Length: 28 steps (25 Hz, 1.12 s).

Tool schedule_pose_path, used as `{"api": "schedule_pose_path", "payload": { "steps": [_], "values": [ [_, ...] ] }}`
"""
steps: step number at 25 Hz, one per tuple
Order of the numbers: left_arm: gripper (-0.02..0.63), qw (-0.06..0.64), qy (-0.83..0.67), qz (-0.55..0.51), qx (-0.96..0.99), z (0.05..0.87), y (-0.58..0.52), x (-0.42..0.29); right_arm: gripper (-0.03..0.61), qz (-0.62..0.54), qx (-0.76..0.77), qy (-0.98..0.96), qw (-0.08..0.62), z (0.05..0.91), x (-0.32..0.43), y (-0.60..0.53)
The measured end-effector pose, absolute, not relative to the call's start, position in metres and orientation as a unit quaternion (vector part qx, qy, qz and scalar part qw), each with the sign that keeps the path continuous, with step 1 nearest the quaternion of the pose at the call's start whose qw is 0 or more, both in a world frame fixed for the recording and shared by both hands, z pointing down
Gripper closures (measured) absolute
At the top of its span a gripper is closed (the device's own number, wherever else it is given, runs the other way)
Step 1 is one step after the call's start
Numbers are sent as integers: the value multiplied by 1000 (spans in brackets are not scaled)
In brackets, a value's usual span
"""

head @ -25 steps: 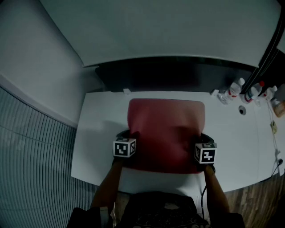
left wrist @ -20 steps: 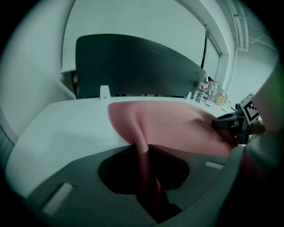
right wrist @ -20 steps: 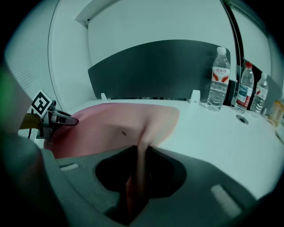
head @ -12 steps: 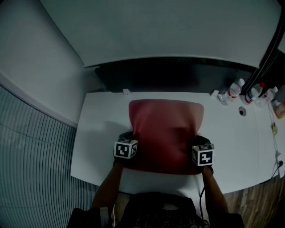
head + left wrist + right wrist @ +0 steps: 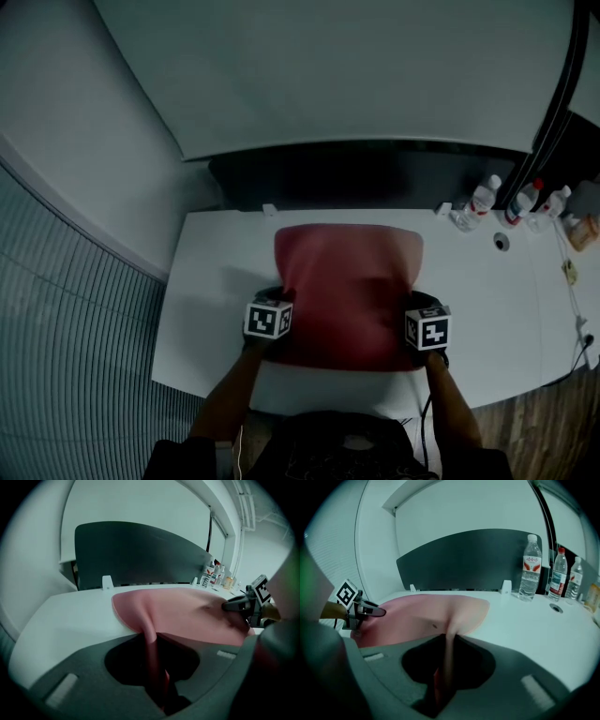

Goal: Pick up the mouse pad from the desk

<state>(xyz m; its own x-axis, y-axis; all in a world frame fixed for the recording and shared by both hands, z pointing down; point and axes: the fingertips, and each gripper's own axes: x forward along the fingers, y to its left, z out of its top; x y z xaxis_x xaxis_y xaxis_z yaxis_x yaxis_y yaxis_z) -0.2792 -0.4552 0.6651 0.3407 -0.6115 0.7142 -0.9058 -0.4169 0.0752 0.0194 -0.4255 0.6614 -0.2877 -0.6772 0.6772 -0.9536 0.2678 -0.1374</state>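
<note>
Just closed my left claw [image 5: 274, 298] and right claw [image 5: 422, 305] on opposite sides of the mouse pad [image 5: 349, 277], should lift level

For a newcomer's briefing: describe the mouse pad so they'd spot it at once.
Find the white desk before the dark panel. On its middle lies the mouse pad, a broad red mat. Only it is a soft sheet; the bottles at far right stand upright.

White desk [image 5: 211, 281], dark partition [image 5: 356, 176] behind; pale wall [image 5: 375, 75] above; wood floor [image 5: 555, 427] (lower right corner).
</note>
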Motion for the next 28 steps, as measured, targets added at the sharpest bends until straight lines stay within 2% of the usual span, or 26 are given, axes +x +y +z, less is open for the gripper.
{"api": "schedule_pose_path", "payload": {
  "steps": [28],
  "values": [
    [538, 179, -466, 263, 826, 580, -439, -270, 518, 198, 578, -759, 225, 573, -5, -405]
  ]
}}
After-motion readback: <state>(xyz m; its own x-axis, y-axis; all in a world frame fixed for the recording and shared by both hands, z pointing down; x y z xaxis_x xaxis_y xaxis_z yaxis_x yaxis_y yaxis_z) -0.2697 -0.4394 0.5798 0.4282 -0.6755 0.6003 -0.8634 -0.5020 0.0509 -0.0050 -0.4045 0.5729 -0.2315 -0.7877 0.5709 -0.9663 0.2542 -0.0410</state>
